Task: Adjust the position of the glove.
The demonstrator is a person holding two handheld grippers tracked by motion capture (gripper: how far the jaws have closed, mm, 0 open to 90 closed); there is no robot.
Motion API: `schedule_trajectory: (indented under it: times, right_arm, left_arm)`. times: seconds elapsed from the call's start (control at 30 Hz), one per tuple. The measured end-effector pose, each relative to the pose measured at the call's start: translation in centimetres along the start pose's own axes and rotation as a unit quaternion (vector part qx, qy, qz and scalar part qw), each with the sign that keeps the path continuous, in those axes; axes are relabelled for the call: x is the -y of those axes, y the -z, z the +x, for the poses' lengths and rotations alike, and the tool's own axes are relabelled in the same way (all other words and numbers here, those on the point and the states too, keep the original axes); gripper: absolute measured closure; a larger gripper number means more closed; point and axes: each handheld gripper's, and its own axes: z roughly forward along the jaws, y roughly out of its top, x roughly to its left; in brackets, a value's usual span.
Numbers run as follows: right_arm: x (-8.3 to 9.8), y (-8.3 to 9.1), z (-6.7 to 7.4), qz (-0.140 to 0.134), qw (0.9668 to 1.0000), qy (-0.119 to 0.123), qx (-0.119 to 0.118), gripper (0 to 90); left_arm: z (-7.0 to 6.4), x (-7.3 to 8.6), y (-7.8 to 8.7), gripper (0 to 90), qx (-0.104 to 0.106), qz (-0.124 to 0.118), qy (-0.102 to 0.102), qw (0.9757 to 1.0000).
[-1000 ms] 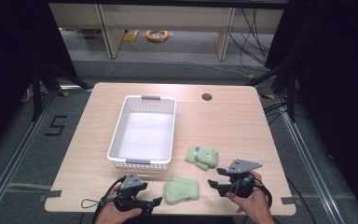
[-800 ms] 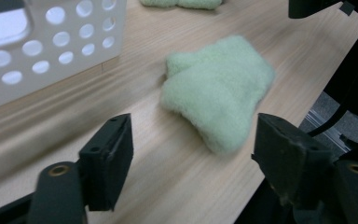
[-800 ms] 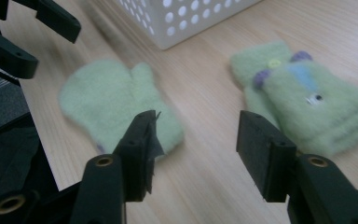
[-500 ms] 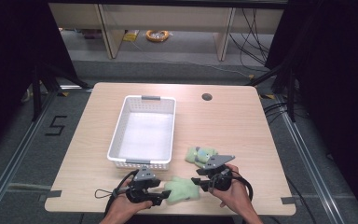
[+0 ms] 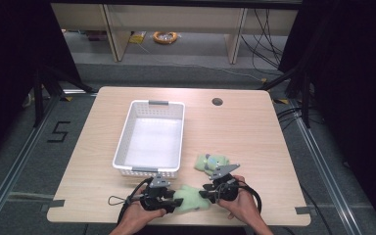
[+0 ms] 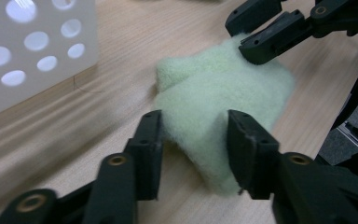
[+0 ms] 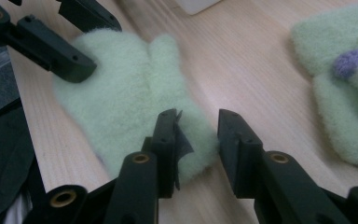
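A pale green fuzzy mitten (image 5: 190,198) lies flat near the table's front edge, between my two grippers. My left gripper (image 5: 175,199) has just been closing and now pinches the mitten's (image 6: 219,88) near edge, which bulges up between its pads (image 6: 193,126). My right gripper (image 5: 204,193) has also been closing. Its jaws (image 7: 196,123) straddle the cuff corner of the mitten (image 7: 121,88): the fabric touches one pad and barely reaches the other. A second green mitten (image 5: 210,162) with a purple patch (image 7: 349,60) lies just behind the right gripper.
A white perforated basket (image 5: 122,142) stands empty behind the left hand, and its wall (image 6: 28,56) is close to the left gripper. The table's front edge runs just under both hands. A round cable hole (image 5: 217,102) sits at the back.
Both hands have moved inward from either side to the front mitten. Both pairs of jaws have narrowed, and the mitten's two ends now lie between them.
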Motion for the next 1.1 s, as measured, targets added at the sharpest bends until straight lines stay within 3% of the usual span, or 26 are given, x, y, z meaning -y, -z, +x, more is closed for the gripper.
schedule_trajectory:
  times: [0.03,0.07,0.13,0.27,0.47,0.7,0.77,0.8,0.83,0.97,1.0,1.1]
  right_arm:
    - [0.2,-0.1,0.1,-0.01,0.9999,-0.012,-0.003,74.2]
    - [0.2,0.0,0.0,-0.002,0.9999,-0.009,-0.007,77.2]
    - [0.3,0.1,0.0,-0.007,0.9999,-0.004,-0.007,81.9]
    - [0.3,0.3,0.1,-0.012,0.9999,0.006,-0.007,84.7]
    - [0.8,2.3,0.4,-0.021,0.9996,-0.009,-0.016,84.8]
    - [2.2,5.3,0.1,-0.04,0.9989,-0.023,-0.002,84.7]
    - [2.7,5.9,-0.2,-0.041,0.9987,-0.029,0.003,84.7]
    - [3.0,5.9,-0.4,-0.043,0.9986,-0.032,0.005,84.6]
    - [3.2,6.0,-0.4,-0.037,0.9982,-0.046,0.001,84.6]
    - [3.7,5.7,-1.0,-0.031,0.9987,-0.04,0.008,84.4]
    - [3.8,5.7,-0.8,-0.028,0.9981,-0.055,0.004,84.4]
    - [3.9,5.4,-1.1,-0.022,0.9986,-0.047,0.006,84.3]
  left_arm:
    - [0.0,0.0,0.0,67.0,0.004,-0.001,-0.004,1.0]
    - [-0.1,0.1,-0.1,70.0,0.007,-0.01,0.005,0.9999]
    - [0.0,0.1,-0.1,76.0,0.013,-0.003,0.0,0.9999]
    - [-0.1,-0.1,0.1,81.1,0.024,-0.015,0.014,0.9995]
    - [-0.9,-1.1,0.4,81.6,0.045,-0.025,0.009,0.9986]
    - [-2.3,-2.5,-0.8,81.1,0.062,-0.022,-0.016,0.9977]
    - [-2.5,-2.6,-1.1,80.8,0.061,-0.019,-0.01,0.9979]
    - [-2.5,-2.7,-1.6,80.7,0.063,-0.009,-0.021,0.9978]
    - [-2.7,-2.8,-1.9,80.6,0.062,-0.008,-0.017,0.9979]
    - [-2.7,-2.8,-2.7,80.2,0.063,-0.002,-0.014,0.9979]
    - [-2.7,-2.8,-2.9,80.1,0.063,0.0,-0.014,0.9979]
    - [-2.5,-2.7,-3.0,79.4,0.063,0.001,-0.014,0.9979]
